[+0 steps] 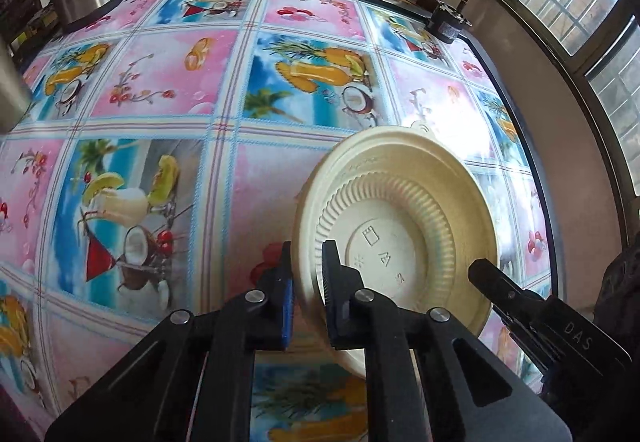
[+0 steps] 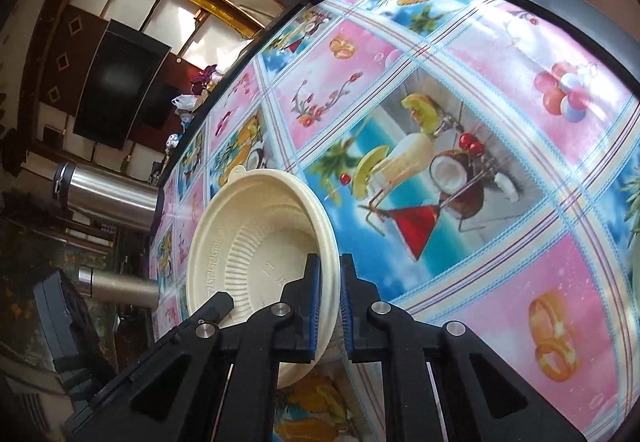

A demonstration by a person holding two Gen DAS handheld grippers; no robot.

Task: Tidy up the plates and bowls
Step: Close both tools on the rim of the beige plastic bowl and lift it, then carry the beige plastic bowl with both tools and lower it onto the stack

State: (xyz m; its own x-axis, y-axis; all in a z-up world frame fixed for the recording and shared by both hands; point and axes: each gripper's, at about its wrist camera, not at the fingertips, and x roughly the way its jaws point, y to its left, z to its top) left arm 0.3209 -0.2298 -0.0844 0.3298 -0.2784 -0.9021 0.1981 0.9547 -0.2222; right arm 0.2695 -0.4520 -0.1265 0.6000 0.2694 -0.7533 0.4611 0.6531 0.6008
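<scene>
Cream-coloured, thin moulded disposable bowl (image 1: 400,226) with a ribbed wall hangs tilted on edge above the fruit-print oilcloth table (image 1: 168,89), pinched from both sides. It looks light, fairly stiff but easily dented, so the flat rim seems the safest hold. The left gripper (image 1: 306,274) clamps the rim narrowly; the right gripper (image 2: 330,302) straddles the opposite rim, nearly closed, its body rolled sideways.

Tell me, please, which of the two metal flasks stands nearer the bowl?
The smaller, matt flask; the larger, shiny flask stands farther back from the bowl.
</scene>
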